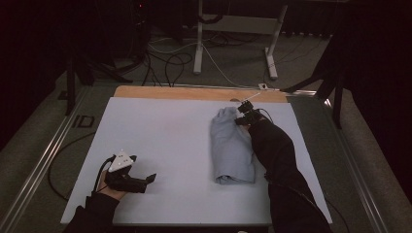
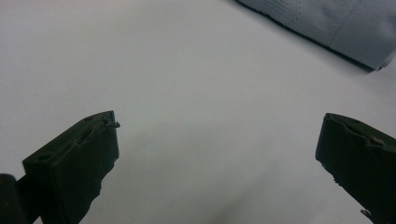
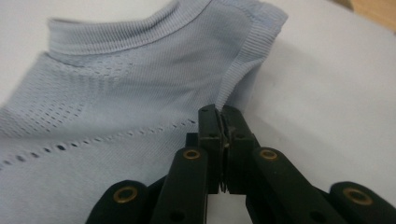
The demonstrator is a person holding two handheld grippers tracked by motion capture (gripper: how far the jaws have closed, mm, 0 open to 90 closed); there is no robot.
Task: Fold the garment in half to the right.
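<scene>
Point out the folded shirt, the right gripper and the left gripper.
shirt [image 1: 232, 145]: high view, middle of the folded light blue cloth.
right gripper [image 3: 220, 116]: right gripper view, between its fingertips, shut on the shirt's ribbed edge.
left gripper [image 2: 219, 140]: left gripper view, midway between its open fingertips, above the white table.

At the lower middle of the frame the right tongs [image 3: 222, 116] pinch a ribbed edge of the pale blue garment [image 3: 116, 107], which spreads across the left and upper frame on the white tabletop [image 3: 327, 93].
</scene>
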